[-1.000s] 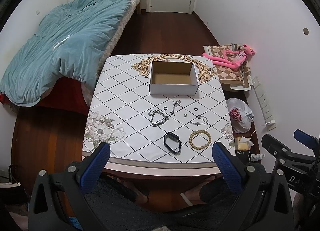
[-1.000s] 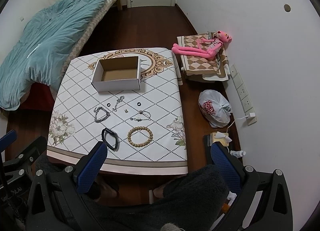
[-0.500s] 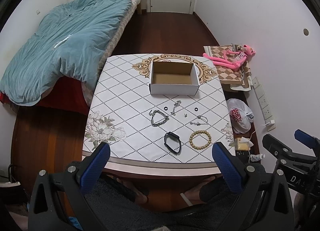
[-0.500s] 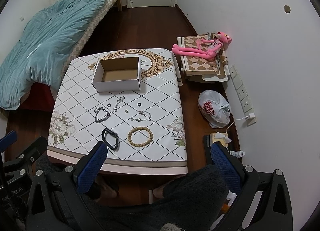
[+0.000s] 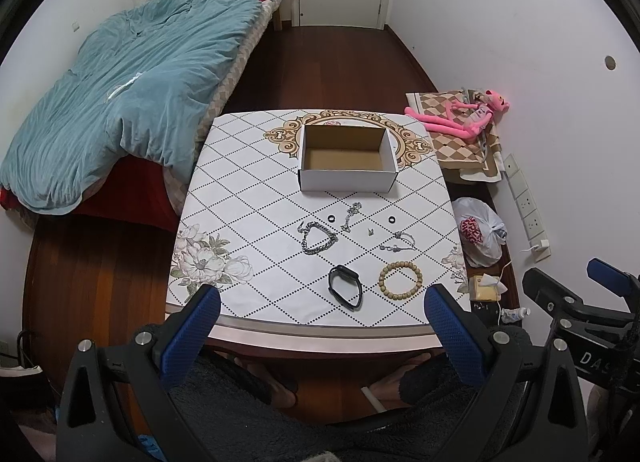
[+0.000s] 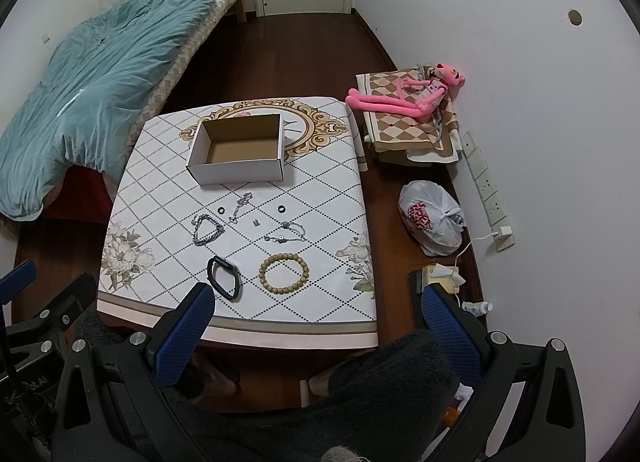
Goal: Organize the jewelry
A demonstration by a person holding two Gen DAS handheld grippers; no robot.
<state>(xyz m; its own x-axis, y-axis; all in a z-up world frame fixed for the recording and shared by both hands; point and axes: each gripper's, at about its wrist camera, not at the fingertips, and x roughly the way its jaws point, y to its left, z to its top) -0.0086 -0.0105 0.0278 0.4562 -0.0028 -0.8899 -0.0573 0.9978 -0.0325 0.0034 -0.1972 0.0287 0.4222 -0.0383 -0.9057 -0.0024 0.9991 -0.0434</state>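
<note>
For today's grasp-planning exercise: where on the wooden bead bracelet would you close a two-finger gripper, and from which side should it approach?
Probably best from above, pinching across the near arc of the wooden bead bracelet, one finger inside the loop, one outside. It lies flat as an open ring on the table, so a sideways approach would only push it. The right gripper, open, looks better lined up; the black band lies apart to its left.

On the bench (image 5: 248, 190) an open box (image 5: 347, 181) sits toward the far edge. The chain bracelet (image 5: 318, 239), two rings (image 5: 331, 218) and bead bracelet (image 5: 400, 280) lie nearer, with the band (image 5: 346, 286) left of the beads.
</note>
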